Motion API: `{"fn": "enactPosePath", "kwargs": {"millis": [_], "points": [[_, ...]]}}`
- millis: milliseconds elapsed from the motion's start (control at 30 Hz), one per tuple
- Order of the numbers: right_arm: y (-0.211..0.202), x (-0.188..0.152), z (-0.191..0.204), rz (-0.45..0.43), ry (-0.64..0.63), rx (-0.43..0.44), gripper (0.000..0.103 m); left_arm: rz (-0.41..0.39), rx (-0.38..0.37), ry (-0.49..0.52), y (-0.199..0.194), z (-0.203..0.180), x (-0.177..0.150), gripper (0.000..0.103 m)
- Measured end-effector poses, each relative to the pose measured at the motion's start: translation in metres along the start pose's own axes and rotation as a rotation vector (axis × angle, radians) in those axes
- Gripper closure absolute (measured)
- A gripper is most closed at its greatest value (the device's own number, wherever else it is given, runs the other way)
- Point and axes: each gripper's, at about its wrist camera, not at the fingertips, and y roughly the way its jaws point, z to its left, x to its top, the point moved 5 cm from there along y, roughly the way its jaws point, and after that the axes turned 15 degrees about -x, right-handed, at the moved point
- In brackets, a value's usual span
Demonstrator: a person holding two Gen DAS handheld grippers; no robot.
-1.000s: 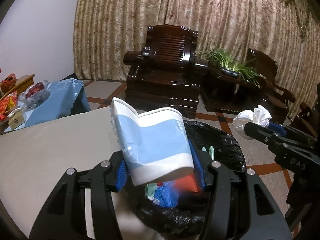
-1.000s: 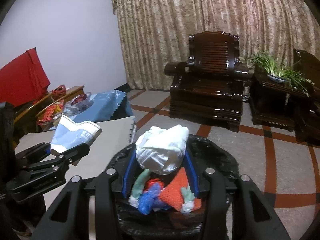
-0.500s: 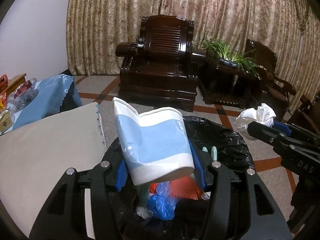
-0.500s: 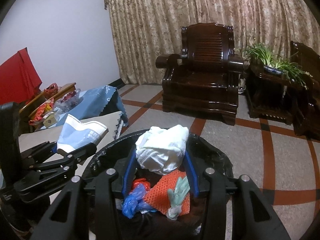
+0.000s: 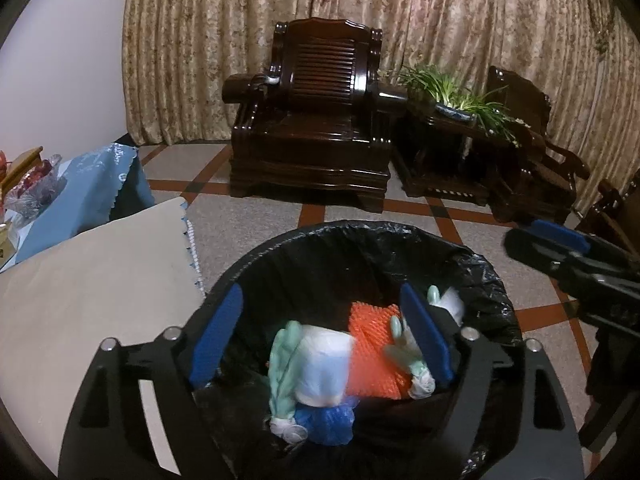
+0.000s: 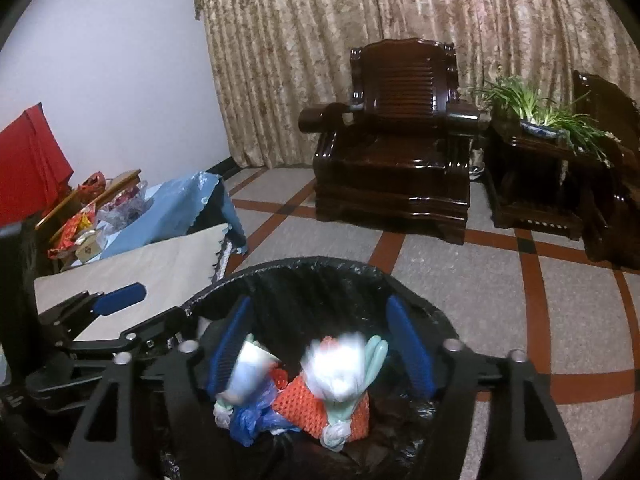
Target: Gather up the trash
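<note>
A bin with a black liner [image 5: 360,232] sits just below both grippers and holds orange mesh, pale green gloves and a blue bag. My left gripper [image 5: 320,340] hangs over it, jaws opening, pads touching nothing. Below them a blue and white paper cup [image 5: 324,364] lies blurred on the pile. My right gripper [image 6: 320,346] is also over the bin [image 6: 320,264], jaws opening. A blurred white tissue wad [image 6: 338,368] sits beneath them, free of the pads, and the cup [image 6: 250,372] lies to its left. Each gripper shows in the other's view: left gripper [image 6: 148,312], right gripper [image 5: 540,244].
A beige-covered table [image 5: 100,280] borders the bin on the left, with a blue-clothed table [image 5: 92,184] of packets behind it. A dark wooden armchair [image 5: 316,132] and a plant on a side table [image 5: 452,92] stand across the tiled floor before the curtains.
Both grippers have opened. The paper cup has left the left gripper and the tissue wad the right, and both are now down in the bin. Both hands came forward and lower.
</note>
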Motion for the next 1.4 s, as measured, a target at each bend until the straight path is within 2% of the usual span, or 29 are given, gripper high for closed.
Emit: {"fn": "enactPosePath", "kwargs": {"millis": [133,367,767,1100,1400], "points": [[-0.011,0.003,-0.002,-0.014,0.003,-0.012,0.006,-0.005,0.029,0.001,-0.012,0.008,-0.001,0.013],[-0.032,0.007,0.004,-0.014,0.005,0.014,0.006,-0.023,0.074,-0.037,-0.047,0.022,-0.001,0.010],[-0.078,0.000,0.044,-0.023,-0.033,0.077,0.006,-0.071,0.127,-0.077,-0.125,0.024,-0.013,0.008],[-0.104,-0.002,0.069,-0.034,-0.074,0.091,0.006,-0.117,0.175,-0.093,-0.165,0.021,-0.019,0.008],[-0.122,0.002,0.079,-0.066,-0.112,0.103,0.006,-0.164,0.175,-0.088,-0.190,0.015,-0.015,0.008]]}}
